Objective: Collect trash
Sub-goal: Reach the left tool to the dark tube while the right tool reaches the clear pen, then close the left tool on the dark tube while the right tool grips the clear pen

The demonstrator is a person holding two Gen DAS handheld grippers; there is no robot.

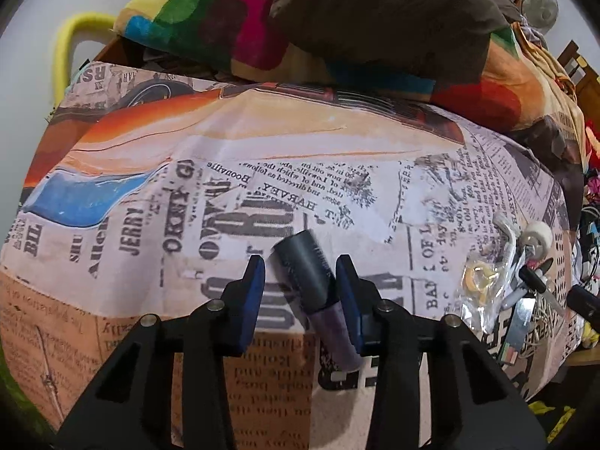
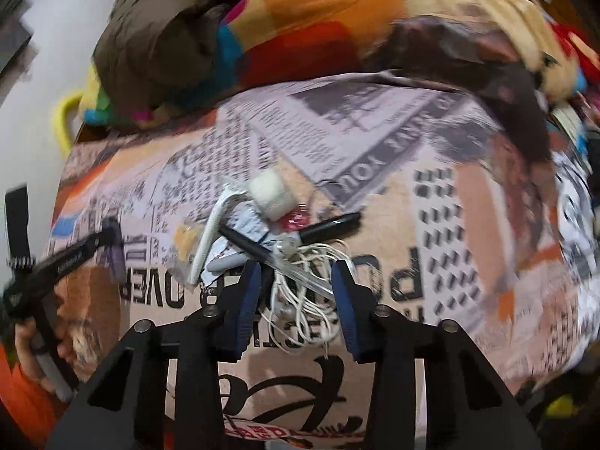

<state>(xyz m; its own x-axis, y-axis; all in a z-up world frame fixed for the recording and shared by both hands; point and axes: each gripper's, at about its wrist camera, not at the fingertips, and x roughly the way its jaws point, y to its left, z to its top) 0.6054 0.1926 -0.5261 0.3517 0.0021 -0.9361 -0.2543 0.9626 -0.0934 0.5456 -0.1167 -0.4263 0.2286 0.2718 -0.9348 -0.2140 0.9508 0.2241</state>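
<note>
Home bedroom; newsprint-patterned bedsheet (image 1: 262, 142); heaped colourful blanket (image 1: 225, 26)

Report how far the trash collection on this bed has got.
Nothing looks collected yet; no bin or bag is in view. In hand: the left gripper has a dark tube with a purple end between its open fingers, not clamped. The right gripper hovers open over the tangled white cord. Left: that pile, with a black pen, white roll and plastic wrapper.

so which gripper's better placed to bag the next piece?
Left. The left gripper already brackets the dark tube; the right gripper is open above tangled white cord, gripping nothing.
</note>
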